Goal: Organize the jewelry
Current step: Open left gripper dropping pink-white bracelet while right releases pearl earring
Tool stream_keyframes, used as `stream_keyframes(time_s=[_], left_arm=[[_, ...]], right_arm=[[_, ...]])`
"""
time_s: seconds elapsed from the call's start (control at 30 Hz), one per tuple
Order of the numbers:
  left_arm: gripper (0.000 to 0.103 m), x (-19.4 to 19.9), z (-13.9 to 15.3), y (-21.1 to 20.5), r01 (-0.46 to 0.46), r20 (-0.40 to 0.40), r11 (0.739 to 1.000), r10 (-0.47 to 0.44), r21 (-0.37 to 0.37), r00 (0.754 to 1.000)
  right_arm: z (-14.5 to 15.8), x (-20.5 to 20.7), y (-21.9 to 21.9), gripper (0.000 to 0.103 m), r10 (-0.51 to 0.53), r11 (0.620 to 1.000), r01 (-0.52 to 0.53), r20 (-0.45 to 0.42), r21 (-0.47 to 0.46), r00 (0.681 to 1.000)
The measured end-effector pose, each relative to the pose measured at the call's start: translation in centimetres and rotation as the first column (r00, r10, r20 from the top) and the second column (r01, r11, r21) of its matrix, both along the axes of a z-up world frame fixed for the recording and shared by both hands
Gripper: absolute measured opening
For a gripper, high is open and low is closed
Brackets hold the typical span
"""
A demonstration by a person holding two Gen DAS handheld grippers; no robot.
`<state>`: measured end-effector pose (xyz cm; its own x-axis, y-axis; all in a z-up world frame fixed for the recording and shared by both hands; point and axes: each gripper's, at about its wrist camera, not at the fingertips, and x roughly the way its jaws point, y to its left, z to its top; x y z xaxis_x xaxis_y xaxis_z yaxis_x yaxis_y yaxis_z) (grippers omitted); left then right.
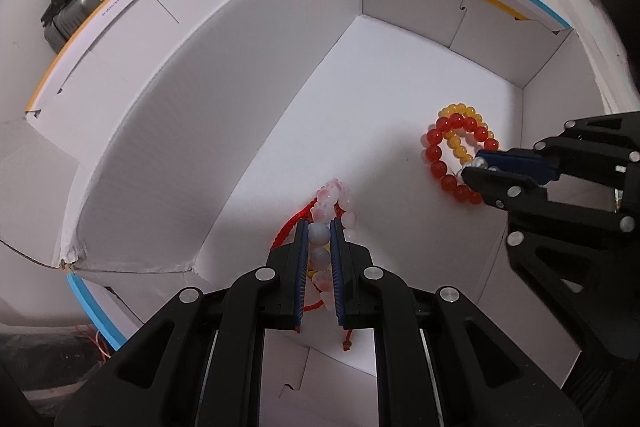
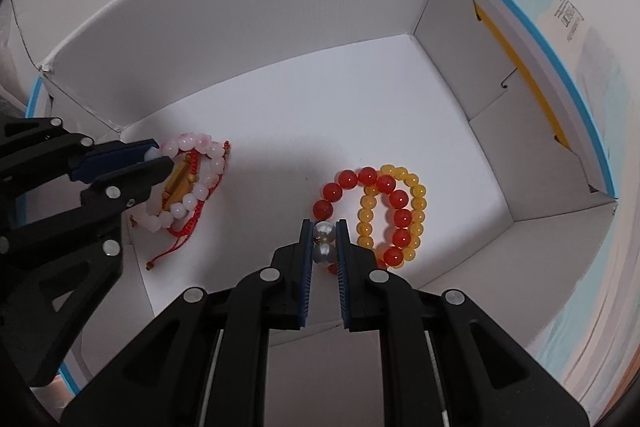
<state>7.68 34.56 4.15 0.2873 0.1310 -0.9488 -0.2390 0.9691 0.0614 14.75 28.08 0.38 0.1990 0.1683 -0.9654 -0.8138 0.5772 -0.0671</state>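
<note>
Item: white cardboard box [image 2: 280,19], open-topped, both tongs reaching down inside.

Left gripper [image 1: 320,227]: clamped on a bundle of pale pink beads [image 2: 192,195] tangled with a red cord bracelet [image 2: 188,223] and a gold piece [image 2: 178,183]. The bundle hangs from its tips and touches the box floor just ahead of them.

Right gripper [image 2: 324,233]: clamped on two pearl beads [image 2: 323,243]. A red bead bracelet [image 2: 396,203] and a yellow bead bracelet [image 2: 416,203], overlapping, lie on the floor just ahead and to the right of its tips.

Handling note, as judgement: the step appears to be setting both bundles down in the box. Lower until the beads rest fully, keep the two heaps well apart, then part the jaws slowly so cord ends do not snag on the ribbed pads.
</note>
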Motion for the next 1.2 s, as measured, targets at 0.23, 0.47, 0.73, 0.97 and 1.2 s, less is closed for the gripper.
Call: stream_keyframes(time_s=[0.23, 0.47, 0.73, 0.97, 1.2], left_arm=[[0.011, -0.3, 0.2, 0.2, -0.011, 0.021, 1.000, 0.010, 0.008, 1.000], [0.014, -1.4, 1.3, 0.3, -0.033, 0.093, 0.999, 0.031, 0.019, 0.995], [0.051, -2.2, 3.3, 0.0, -0.059, 0.177, 0.998, 0.051, 0.039, 0.983], [0.070, -3.4, 5.1, 0.0, -0.088, 0.241, 0.995, 0.073, 0.051, 0.968], [0.089, -4.3, 7.0, -1.0, -0.103, 0.286, 0.991, 0.075, 0.083, 0.955]], right_arm=[[-0.2, 0.1, 0.0, 0.011, -0.009, 1.000, 0.009, -0.004, 0.016, 1.000], [1.3, -0.3, -1.1, 0.041, -0.017, 0.998, 0.014, 0.039, 0.067, 0.999], [3.4, -0.6, -2.7, 0.063, -0.059, 0.990, 0.046, 0.103, 0.131, 0.993], [5.6, -0.4, -5.6, 0.075, -0.119, 0.978, 0.088, 0.164, 0.189, 0.979], [7.7, -0.7, -6.5, 0.082, -0.153, 0.967, 0.102, 0.215, 0.232, 0.965]])
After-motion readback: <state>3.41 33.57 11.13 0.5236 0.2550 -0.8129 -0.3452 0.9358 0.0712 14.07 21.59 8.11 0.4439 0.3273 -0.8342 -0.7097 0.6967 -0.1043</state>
